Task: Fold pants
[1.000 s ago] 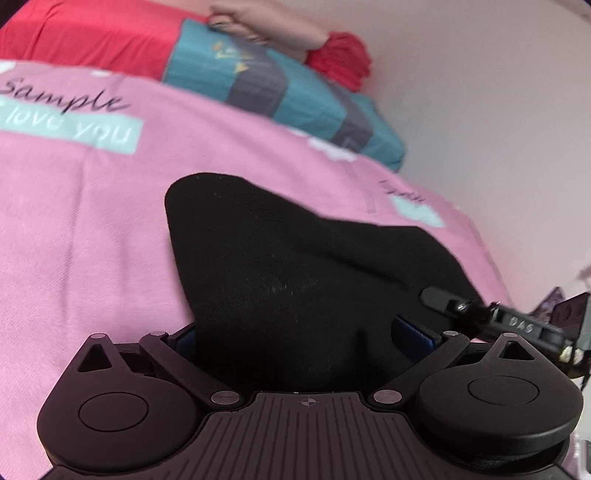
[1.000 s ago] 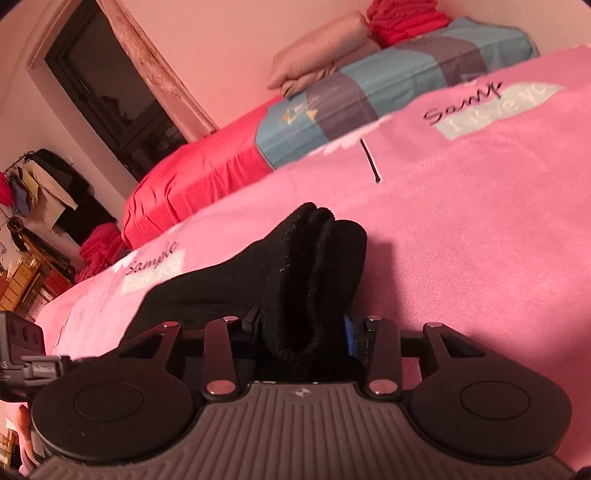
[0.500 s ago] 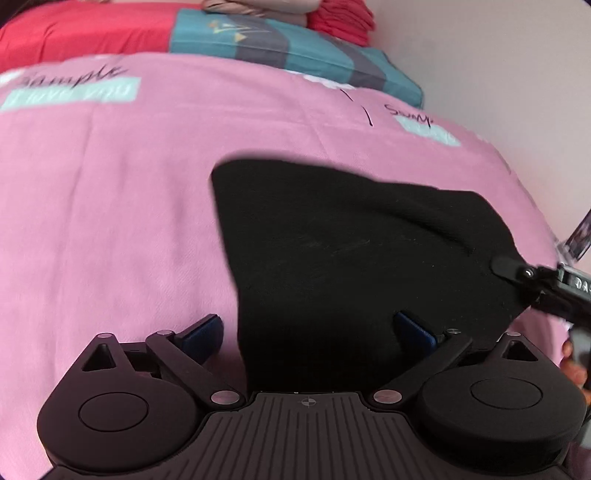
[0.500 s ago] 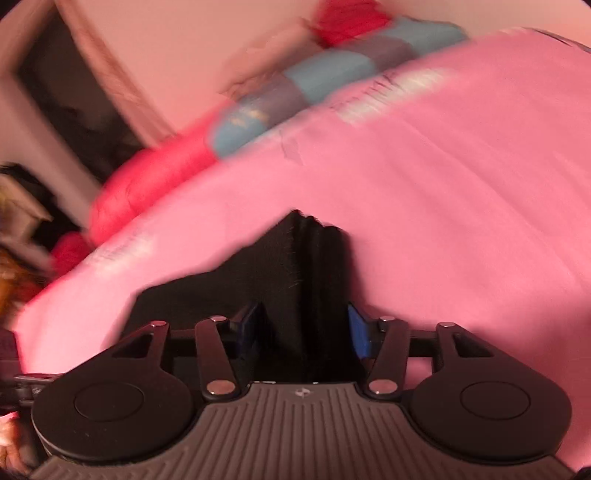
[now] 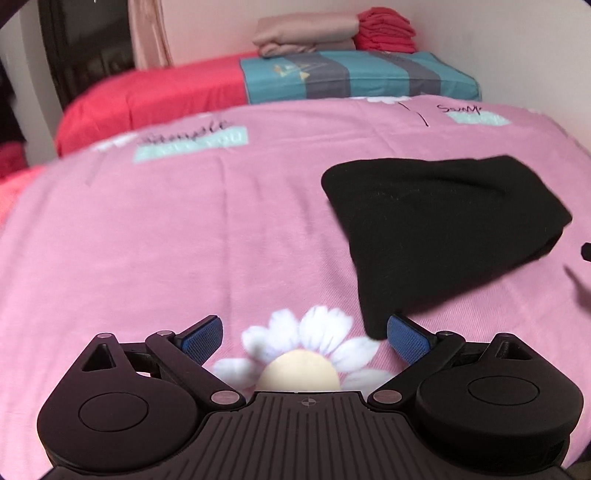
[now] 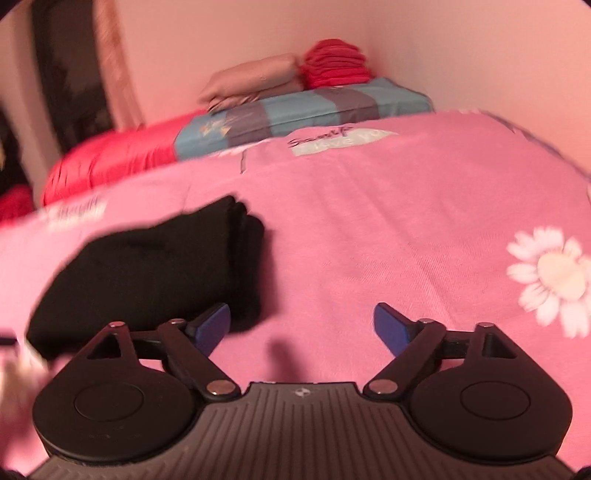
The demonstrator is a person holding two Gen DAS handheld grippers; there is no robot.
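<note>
The black pants (image 5: 439,229) lie folded into a compact bundle on the pink bedspread (image 5: 184,240). All positions below are given relative to this bundle.

Left of the bundle: the left tool (image 5: 304,334) hovers low over the bedspread above a printed daisy (image 5: 299,354). Its jaws stand wide apart with nothing between them. The right-hand blue pad (image 5: 406,336) sits just beside the bundle's near corner; whether it touches cannot be told. The bundle rests on the bed by its own weight alone.

Right of the bundle: the right tool (image 6: 301,326) is also low over the bedspread. Its jaws have just been opening and now stand wide, with bare bedspread between them. Its left-hand pad (image 6: 212,325) lies just beside the stacked fold edges (image 6: 243,236). Judged from this, both tools have let go so the layers settle flat.

Beyond the bundle, at the head of the bed: a striped blue-and-grey cushion (image 5: 354,77) carries folded beige cloth (image 5: 306,35) and red cloth (image 5: 386,33).

Status: the fold appears complete; no further crease looks necessary.
</note>
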